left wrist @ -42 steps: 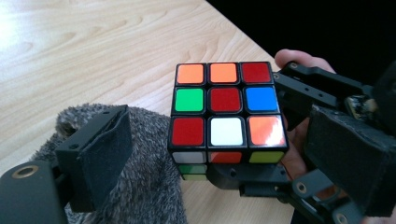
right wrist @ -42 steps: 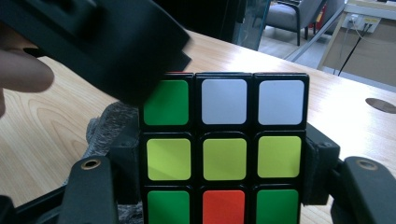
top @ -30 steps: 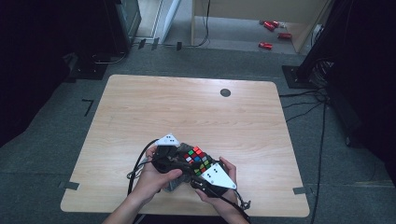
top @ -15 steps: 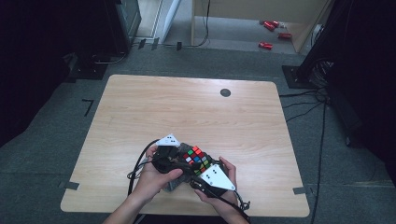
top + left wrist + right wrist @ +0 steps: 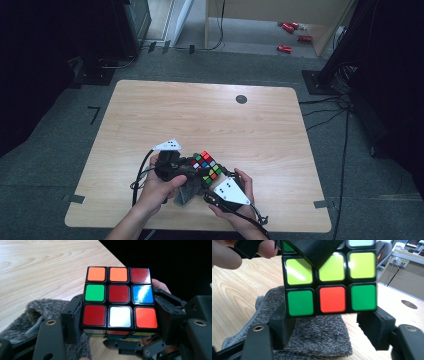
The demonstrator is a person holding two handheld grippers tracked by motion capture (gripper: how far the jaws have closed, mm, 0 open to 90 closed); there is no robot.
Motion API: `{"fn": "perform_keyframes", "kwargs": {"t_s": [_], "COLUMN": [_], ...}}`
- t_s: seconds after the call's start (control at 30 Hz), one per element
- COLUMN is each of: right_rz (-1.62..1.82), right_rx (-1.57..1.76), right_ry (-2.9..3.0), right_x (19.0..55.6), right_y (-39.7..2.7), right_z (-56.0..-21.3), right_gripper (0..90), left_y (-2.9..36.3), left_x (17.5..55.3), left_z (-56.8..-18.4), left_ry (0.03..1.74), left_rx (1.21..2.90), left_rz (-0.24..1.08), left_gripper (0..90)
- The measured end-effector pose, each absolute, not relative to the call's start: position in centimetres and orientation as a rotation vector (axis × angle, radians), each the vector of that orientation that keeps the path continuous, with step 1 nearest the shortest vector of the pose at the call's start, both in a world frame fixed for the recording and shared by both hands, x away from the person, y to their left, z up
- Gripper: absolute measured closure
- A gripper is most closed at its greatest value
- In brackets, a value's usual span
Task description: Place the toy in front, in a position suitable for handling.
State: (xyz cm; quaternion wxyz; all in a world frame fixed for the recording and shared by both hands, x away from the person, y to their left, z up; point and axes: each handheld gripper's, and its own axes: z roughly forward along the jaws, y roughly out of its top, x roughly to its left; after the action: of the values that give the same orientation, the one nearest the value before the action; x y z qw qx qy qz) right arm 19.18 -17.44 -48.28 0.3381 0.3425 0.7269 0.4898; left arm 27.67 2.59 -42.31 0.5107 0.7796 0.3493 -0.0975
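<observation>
High view. Wooden table (image 5: 200,115), pale grain, rounded corners, a dark round grommet (image 5: 241,99) near its far edge. Grey carpet floor (image 5: 60,160) all round; black stands and cables to the far left and right; small red items (image 5: 285,48) on the floor beyond the table. Left gripper (image 5: 192,167) and right gripper (image 5: 209,182) meet near the table's near edge, with a puzzle cube (image 5: 206,166) between them. The person's left hand (image 5: 160,187) and right hand (image 5: 240,200) hold the tools. A grey furry cloth (image 5: 182,192) lies under the grippers. Ahead of the tools and to both their sides, the tabletop is bare wood out to its edges.

Left gripper view. The cube (image 5: 119,298) sits between the two black jaws, which press on its left and right sides: pinching it. The facing side shows orange, red, green, blue and white stickers. The grey cloth (image 5: 32,315) lies just left of and below the left jaw. Bare wood runs beyond the cube to a table edge, dark past it.

Right gripper view. The cube's (image 5: 329,290) bottom row, green-red-green, hangs above the cloth (image 5: 319,337). This tool's jaws stand spread, the left one touching the lower corner, the right one just clear. A jaw of the other gripper crosses the yellow-green row. Fingers (image 5: 227,255) show at upper left. Open wood lies to the right, with the grommet (image 5: 409,304).
</observation>
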Motion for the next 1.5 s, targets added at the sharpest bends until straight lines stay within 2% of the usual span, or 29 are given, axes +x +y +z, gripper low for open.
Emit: {"fn": "perform_keyframes", "kwargs": {"t_s": [0.3, 0.47, 0.8, 0.97, 1.03, 1.1, 1.13, 1.27, 1.5], "right_rz": [1.274, 1.277, 1.280, 1.276, 1.269, 1.266, 1.266, 1.266, 1.260], "right_rx": [0.895, 0.895, 0.895, 0.857, 0.855, 0.869, 0.868, 0.877, 0.850], "right_ry": [1.894, 1.880, 1.867, 1.852, 1.844, 1.847, 1.848, 1.859, 1.853], "right_x": [19.1, 19.0, 19.0, 18.8, 18.7, 18.8, 18.8, 18.9, 18.9], "right_y": [-17.3, -17.3, -17.3, -17.1, -17.1, -17.2, -17.2, -17.1, -17.1], "right_z": [-48.3, -48.1, -48.0, -47.9, -47.9, -47.9, -48.0, -48.1, -47.8], "right_gripper": [34.6, 34.3, 33.7, 33.6, 33.6, 33.7, 33.7, 33.7, 28.5], "left_y": [2.4, 1.9, 1.8, 1.6, 1.9, 2.4, 2.5, 2.3, 2.2], "left_x": [27.6, 27.4, 27.5, 27.6, 27.7, 27.8, 27.8, 27.4, 27.4], "left_z": [-42.3, -42.6, -42.8, -43.3, -43.1, -42.9, -42.7, -42.7, -42.7], "left_ry": [0.848, 0.857, 0.870, 0.869, 0.873, 0.876, 0.874, 0.865, 0.861], "left_rx": [1.886, 1.919, 1.920, 1.940, 1.911, 1.863, 1.850, 1.888, 1.916], "left_rz": [-0.221, -0.188, -0.223, -0.258, -0.264, -0.287, -0.297, -0.242, -0.260], "left_gripper": [34.5, 30.2, 28.9, 20.0, 22.0, 31.3, 32.6, 32.7, 34.8]}}
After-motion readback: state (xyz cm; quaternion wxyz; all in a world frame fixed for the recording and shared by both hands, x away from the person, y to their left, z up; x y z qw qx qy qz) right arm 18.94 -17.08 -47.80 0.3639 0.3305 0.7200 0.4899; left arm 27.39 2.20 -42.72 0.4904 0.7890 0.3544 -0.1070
